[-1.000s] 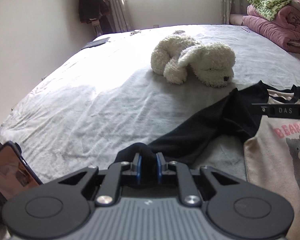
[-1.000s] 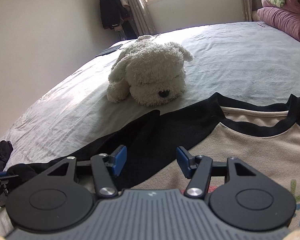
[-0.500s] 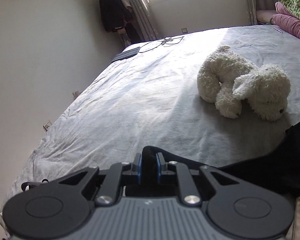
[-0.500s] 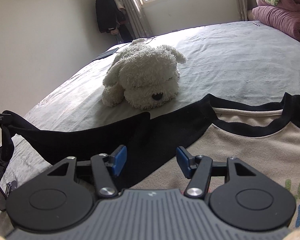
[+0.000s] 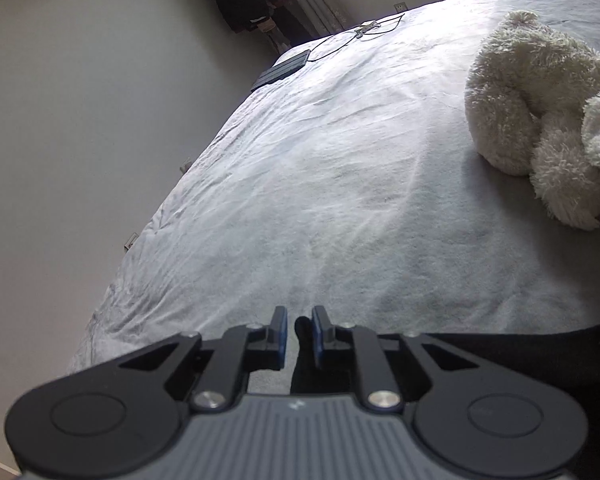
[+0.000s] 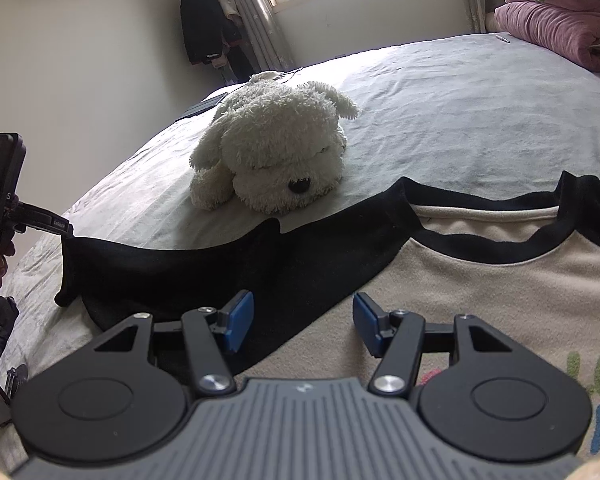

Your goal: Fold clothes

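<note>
A cream shirt [image 6: 480,280] with black sleeves and collar lies flat on the grey bed [image 6: 460,100]. Its black sleeve [image 6: 204,268] is stretched out to the left. At the far left of the right wrist view, my left gripper [image 6: 62,226] pinches the sleeve's end and holds it slightly raised. In the left wrist view that gripper [image 5: 299,328] has narrow jaws with the dark sleeve [image 5: 520,356] against the right pad. My right gripper [image 6: 303,320] hovers open over the seam between sleeve and body, with nothing between its pads.
A white plush dog [image 6: 276,160] lies on the bed just beyond the sleeve. Folded pink blankets [image 6: 560,32] are piled at the far right. A dark flat device [image 5: 280,72] with a cable sits at the far corner. A wall runs along the bed's left edge.
My left gripper has swung to the left with the sleeve end, pulling the sleeve out straight from the shirt. The right gripper has stayed still and open.
</note>
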